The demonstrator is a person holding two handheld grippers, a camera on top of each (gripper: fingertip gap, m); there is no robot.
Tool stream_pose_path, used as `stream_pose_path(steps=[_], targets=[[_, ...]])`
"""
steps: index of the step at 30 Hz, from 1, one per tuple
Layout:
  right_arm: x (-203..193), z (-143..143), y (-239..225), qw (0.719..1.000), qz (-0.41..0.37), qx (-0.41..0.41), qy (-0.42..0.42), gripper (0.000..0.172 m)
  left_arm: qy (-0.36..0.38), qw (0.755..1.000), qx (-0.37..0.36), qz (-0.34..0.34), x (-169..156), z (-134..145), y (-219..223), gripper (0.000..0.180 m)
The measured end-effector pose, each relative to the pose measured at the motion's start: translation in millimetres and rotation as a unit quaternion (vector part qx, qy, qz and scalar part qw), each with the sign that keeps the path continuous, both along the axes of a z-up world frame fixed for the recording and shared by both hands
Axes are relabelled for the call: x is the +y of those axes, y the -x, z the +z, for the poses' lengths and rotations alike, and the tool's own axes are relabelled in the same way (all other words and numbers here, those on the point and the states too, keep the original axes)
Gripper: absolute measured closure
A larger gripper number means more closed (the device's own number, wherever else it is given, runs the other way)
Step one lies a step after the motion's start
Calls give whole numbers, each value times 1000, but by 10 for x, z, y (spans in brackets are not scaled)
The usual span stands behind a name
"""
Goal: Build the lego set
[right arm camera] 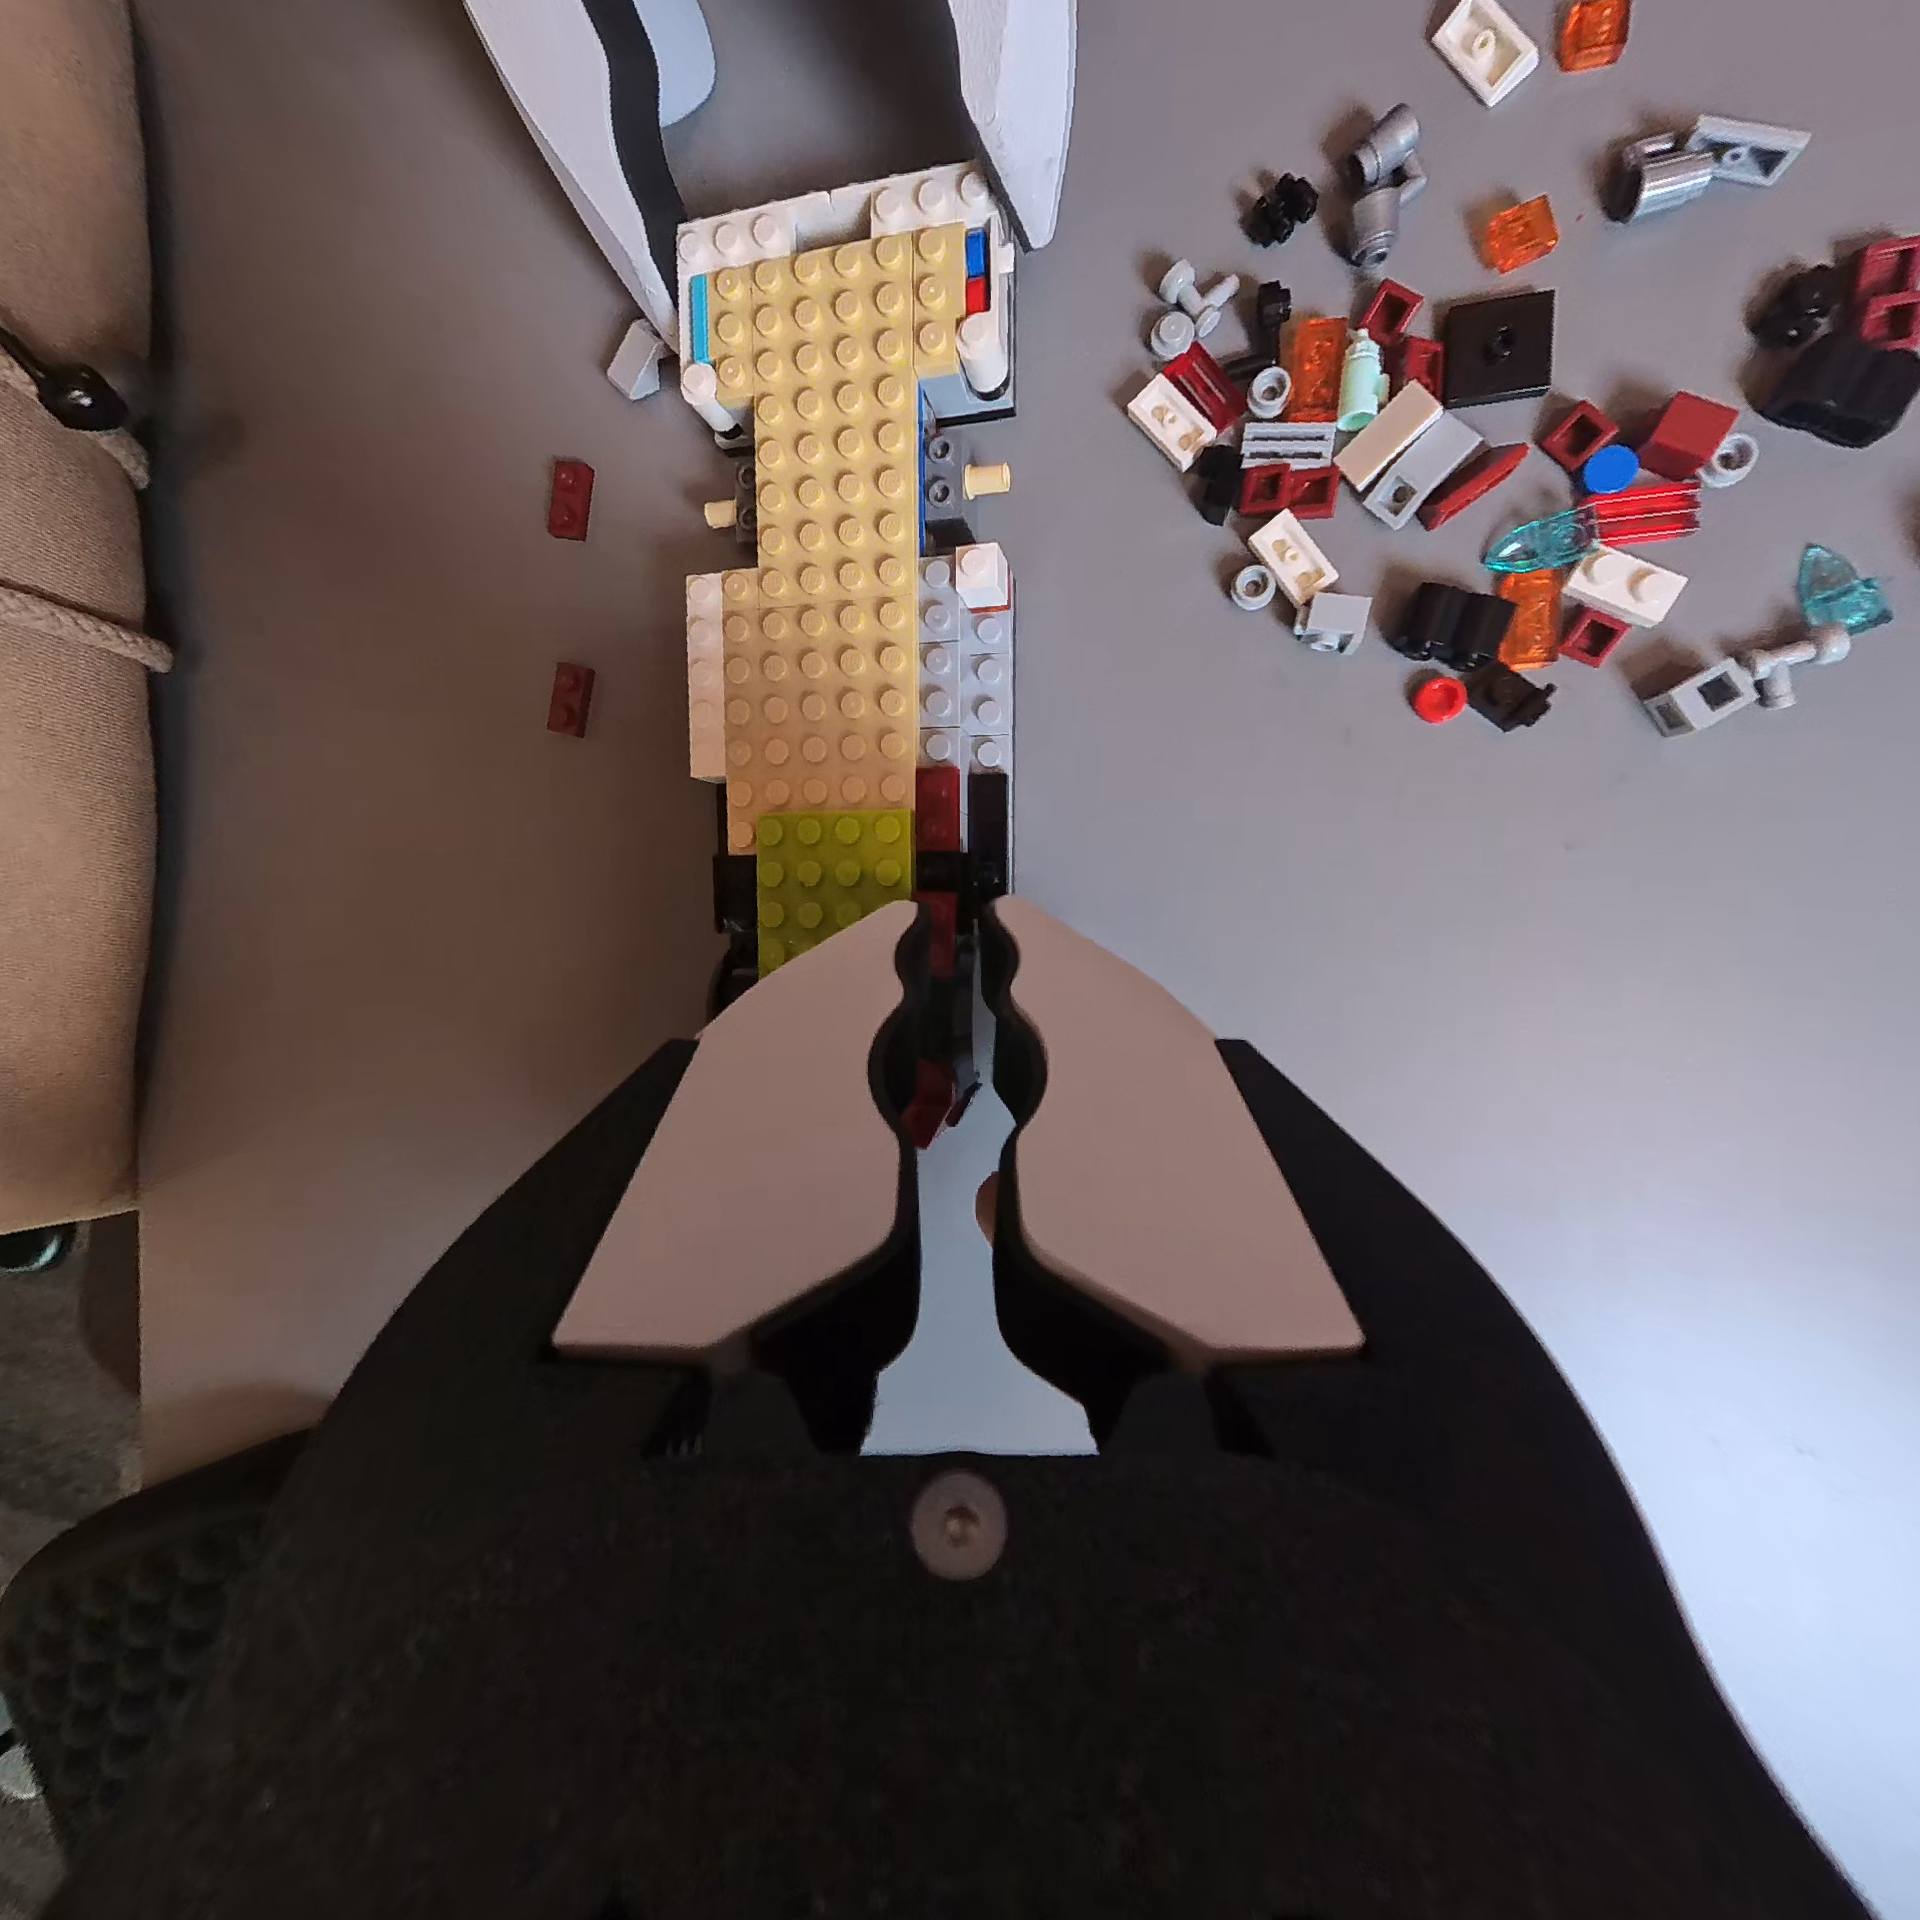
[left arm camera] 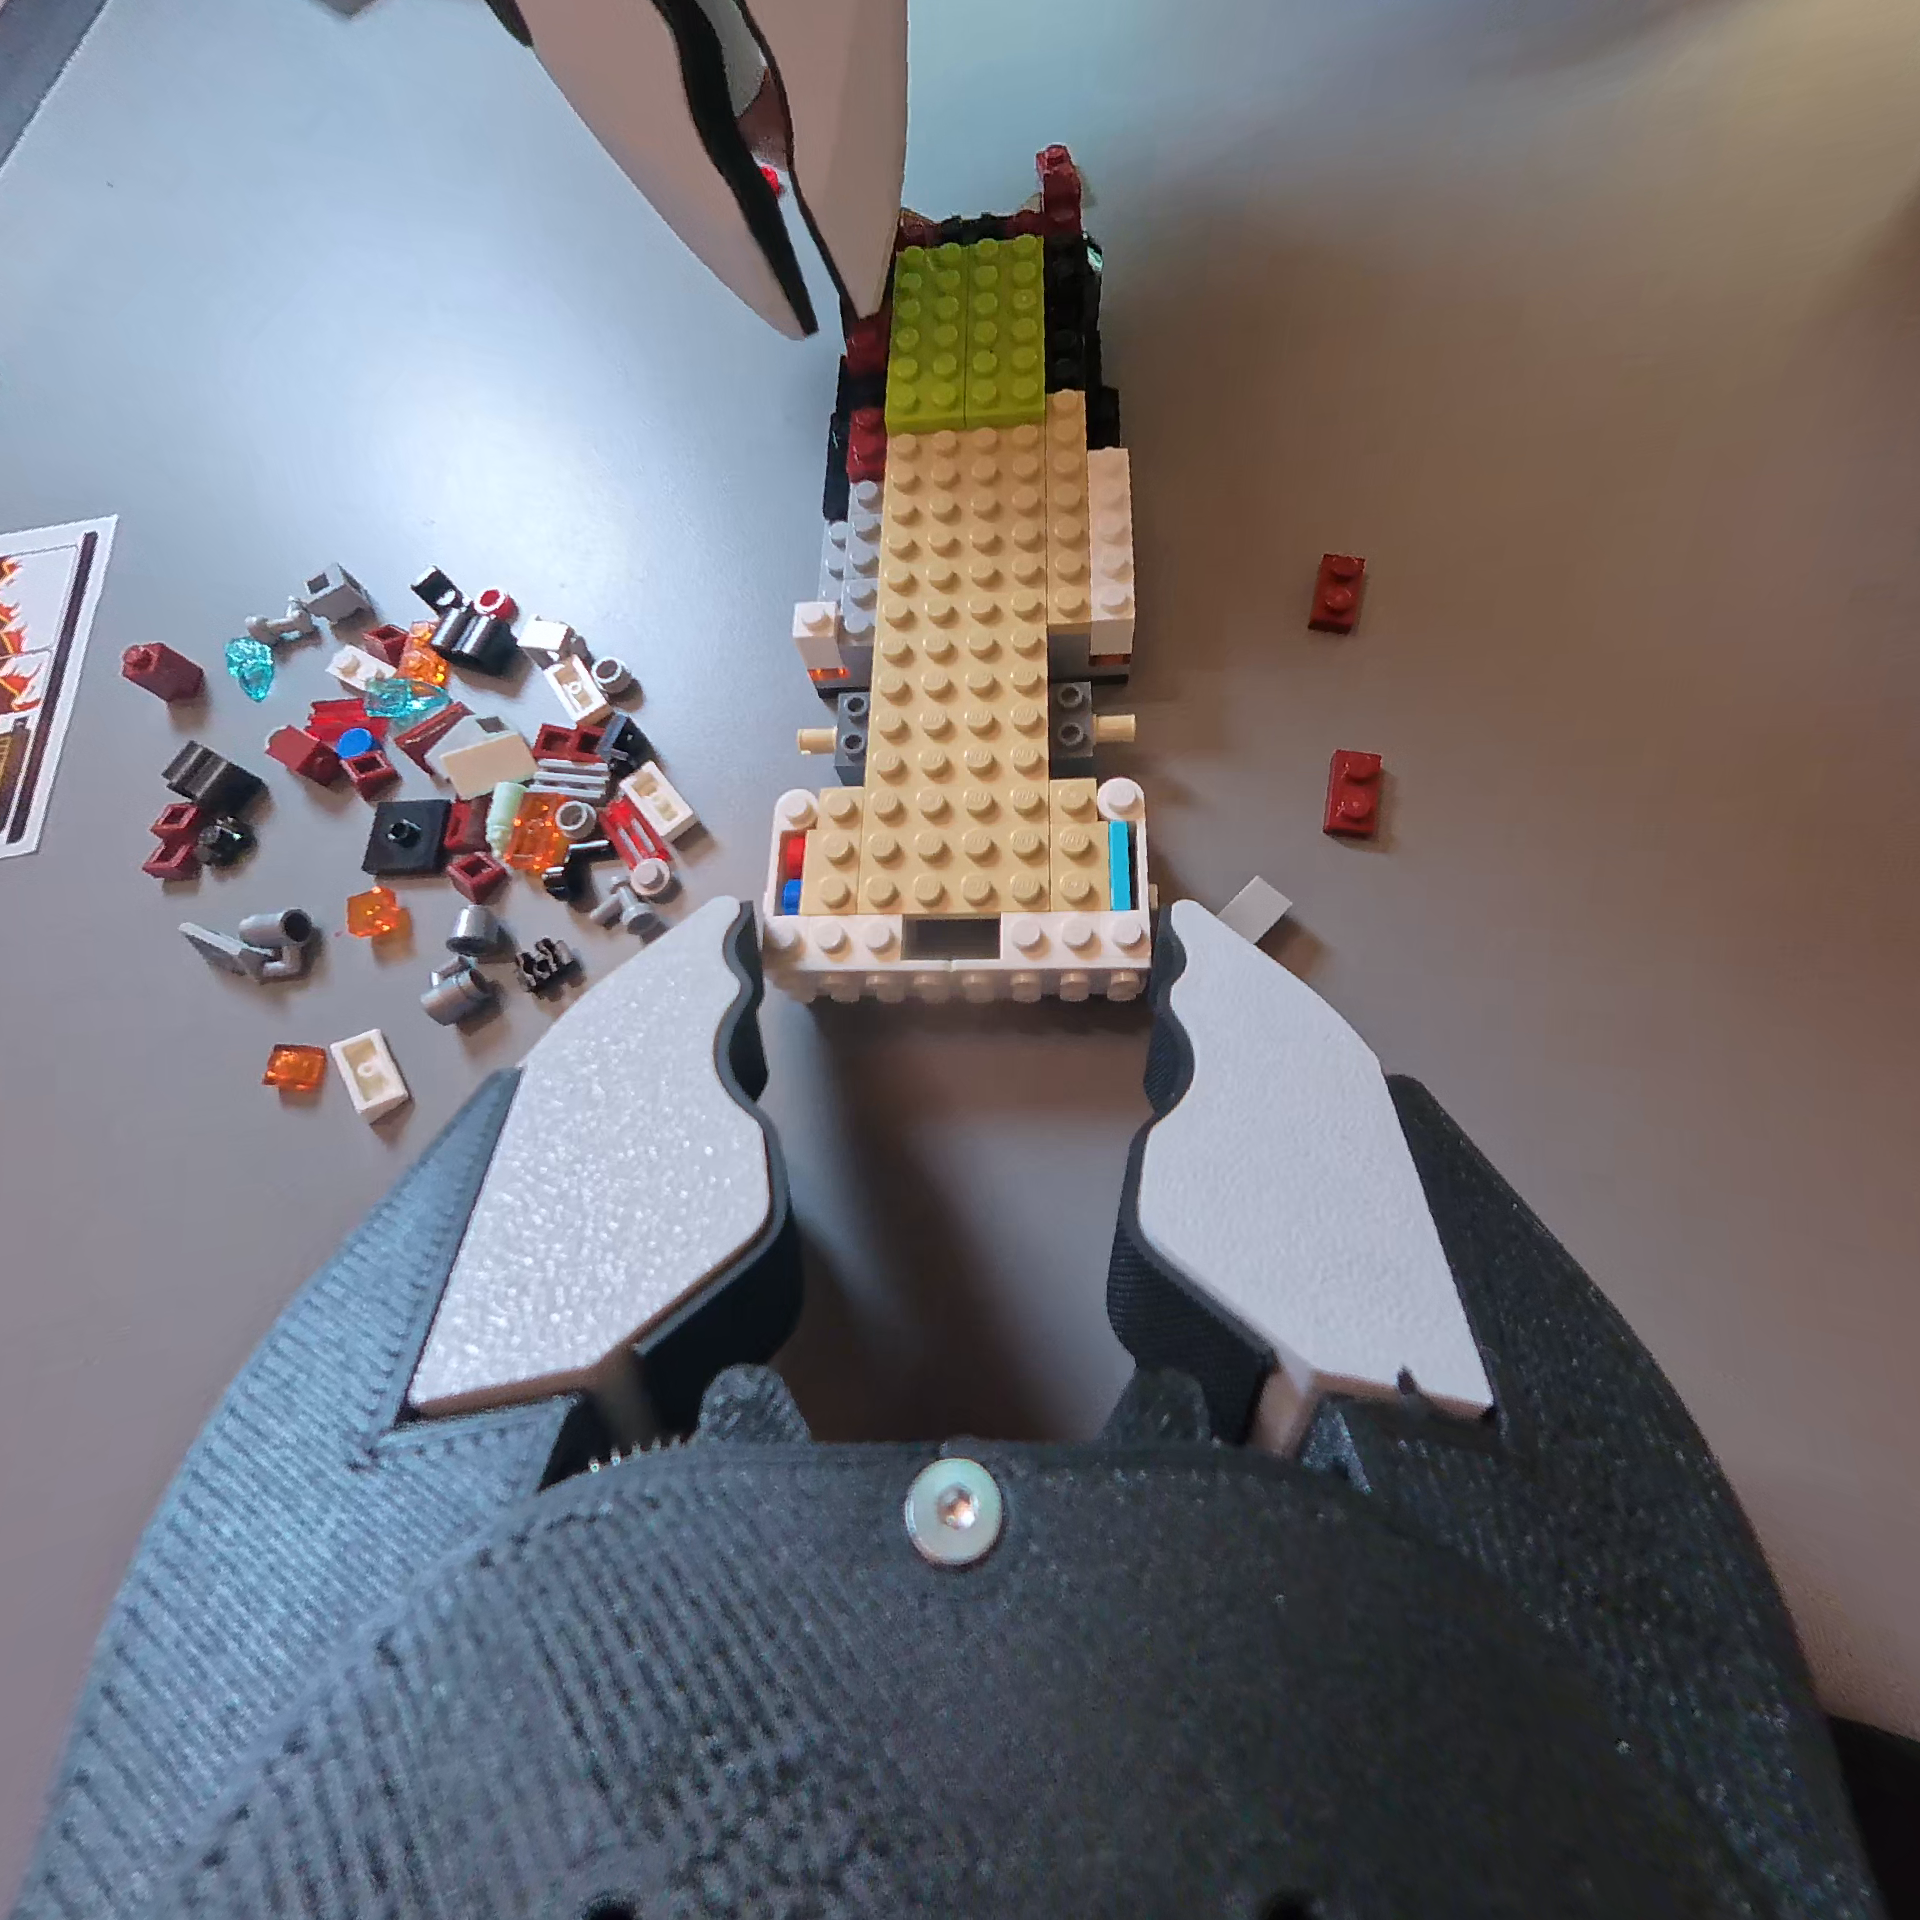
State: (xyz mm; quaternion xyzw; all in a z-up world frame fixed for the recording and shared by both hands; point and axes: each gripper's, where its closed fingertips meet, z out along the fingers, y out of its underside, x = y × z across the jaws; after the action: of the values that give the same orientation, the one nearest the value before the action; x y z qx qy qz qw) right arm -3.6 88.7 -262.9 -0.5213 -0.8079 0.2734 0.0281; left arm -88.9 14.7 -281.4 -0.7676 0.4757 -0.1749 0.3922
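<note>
**Two grippers at either end of a long brick model**

A grey table (left arm camera: 1558, 312) carries everything. In its middle lies the largest thing, a long brick model (left arm camera: 966, 665) with a tan studded top, a lime green plate (left arm camera: 966, 332) toward its far end in the left wrist view, white bricks along its sides and a white near end (left arm camera: 956, 961).

The left gripper (left arm camera: 956, 966) sits at that white near end. Its jaws stand wide apart, one fingertip on each side of the white end, and the black pads lie right against the two side faces, clamping the model across its width. A small grey tile (left arm camera: 1257, 904) lies on the table just beside the right fingertip.

The right gripper (right arm camera: 951, 935) works at the opposite end, over the dark red and black bricks beside the lime green plate. Its jaws are nearly together, and a thin dark red piece (right arm camera: 940, 925) stands in the narrow gap between the pads. Whether both pads press on it, I cannot tell.

To the left of the model in the left wrist view spreads a loose pile of small pieces (left arm camera: 436, 769) in dark red, black, white, grey, orange and clear blue. Beyond it, at the left edge, lies a printed sheet (left arm camera: 42, 686). On the right of the model two dark red plates (left arm camera: 1338, 592) lie well apart from it.
</note>
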Motion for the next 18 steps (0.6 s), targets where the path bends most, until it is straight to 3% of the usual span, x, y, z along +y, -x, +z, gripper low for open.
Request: stream_pose_path(steps=[18], targets=[[-15, 7, -5, 1000, 4, -6, -4, 165, -1, 1000, 2, -2, 1, -4, 0, 108]])
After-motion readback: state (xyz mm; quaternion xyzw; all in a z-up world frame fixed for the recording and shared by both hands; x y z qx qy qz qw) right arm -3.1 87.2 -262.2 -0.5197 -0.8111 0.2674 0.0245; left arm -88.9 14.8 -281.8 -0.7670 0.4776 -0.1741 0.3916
